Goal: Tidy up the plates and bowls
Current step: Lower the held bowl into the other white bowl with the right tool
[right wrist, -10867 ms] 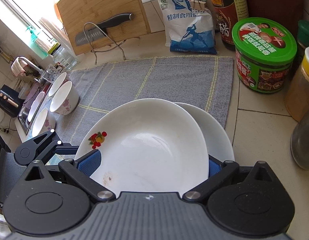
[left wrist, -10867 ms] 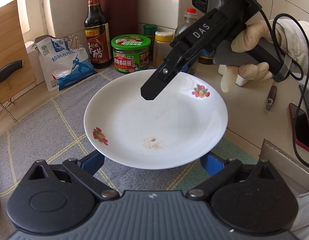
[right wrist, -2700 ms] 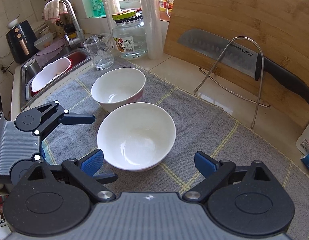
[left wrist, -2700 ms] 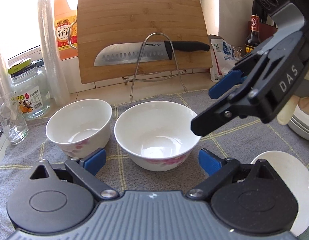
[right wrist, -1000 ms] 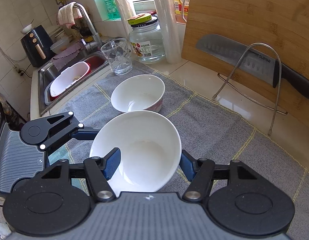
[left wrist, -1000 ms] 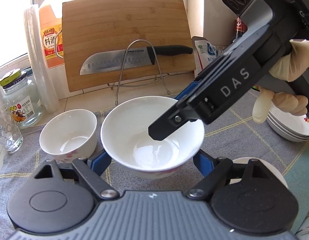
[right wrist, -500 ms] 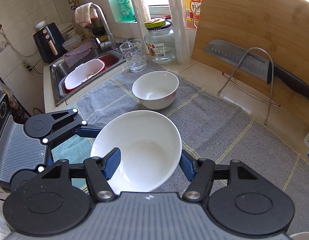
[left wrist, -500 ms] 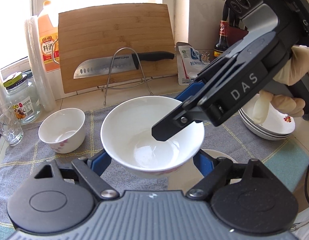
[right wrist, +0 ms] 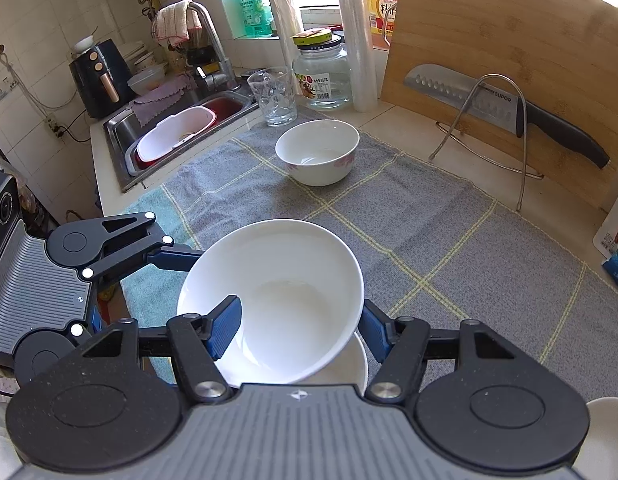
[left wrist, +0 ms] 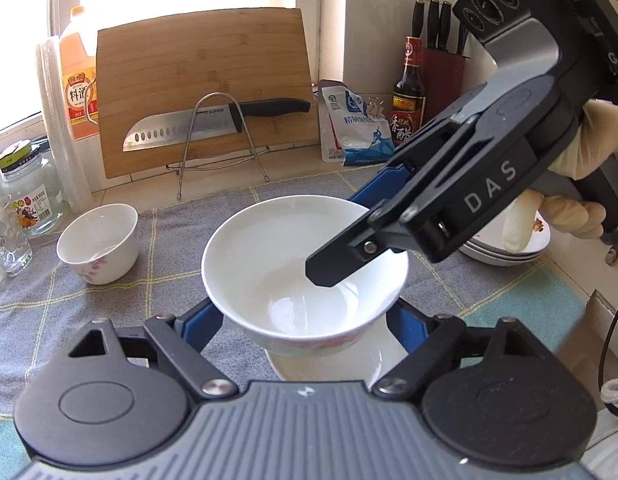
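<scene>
- Grey checked cloth (right wrist: 449, 240) covers the kitchen counter, with a sink (right wrist: 181, 128) at one end and a wooden cutting board (left wrist: 201, 80) leaning on the wall behind.
- Both grippers carry one white bowl (left wrist: 305, 272) together, probably because it is wide and smooth.
- On the left gripper (left wrist: 305, 320), the blue pads press the bowl's outer wall from two sides, at a middle width.
- On the right gripper (right wrist: 301, 328), one finger sits inside the bowl and the other outside, so its narrow jaws pinch the rim.
- This bowl hangs in the air above another white dish (left wrist: 329, 364) on the cloth, so it seems it will be stacked there.
- Its opening faces up and is a little tilted; it is round, so it has no long axis, only an upright one.
- Further away, a smaller bowl (right wrist: 317, 152) stands upright on the cloth near a glass (right wrist: 275, 96), well apart from the carried one.
- A stack of plates (left wrist: 505, 240) waits on the counter behind the person's gloved hand (left wrist: 577, 184).
</scene>
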Available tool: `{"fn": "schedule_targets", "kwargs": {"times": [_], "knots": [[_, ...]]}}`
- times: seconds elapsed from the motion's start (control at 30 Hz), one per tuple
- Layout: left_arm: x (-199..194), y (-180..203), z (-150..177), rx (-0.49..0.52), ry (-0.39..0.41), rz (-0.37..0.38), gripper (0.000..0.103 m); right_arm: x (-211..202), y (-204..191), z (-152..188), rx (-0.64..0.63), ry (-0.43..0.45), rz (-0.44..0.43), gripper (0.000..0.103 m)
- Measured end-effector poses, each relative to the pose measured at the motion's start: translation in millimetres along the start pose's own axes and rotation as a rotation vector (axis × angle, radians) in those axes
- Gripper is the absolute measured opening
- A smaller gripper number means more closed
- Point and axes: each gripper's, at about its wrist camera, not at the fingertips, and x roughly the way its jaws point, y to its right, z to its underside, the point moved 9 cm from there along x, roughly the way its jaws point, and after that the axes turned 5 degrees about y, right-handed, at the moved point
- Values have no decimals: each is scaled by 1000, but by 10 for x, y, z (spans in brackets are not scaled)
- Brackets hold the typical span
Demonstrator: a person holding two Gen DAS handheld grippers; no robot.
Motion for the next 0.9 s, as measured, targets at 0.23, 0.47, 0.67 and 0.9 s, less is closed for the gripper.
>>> {"fn": "schedule_targets", "kwargs": {"times": [0.23, 0.47, 0.67, 0.9], "knots": [[23, 113, 100, -8, -32, 26, 88, -16, 20, 196, 32, -20, 2, 70], [64, 132, 107, 1, -54, 39, 88, 16, 55, 303, 57, -32, 8, 70], [86, 142, 125, 3, -65, 46, 88, 39, 65, 345, 56, -43, 11, 70], [115, 155, 161, 4, -79, 46, 88, 55, 64, 382, 48, -54, 11, 70]]}}
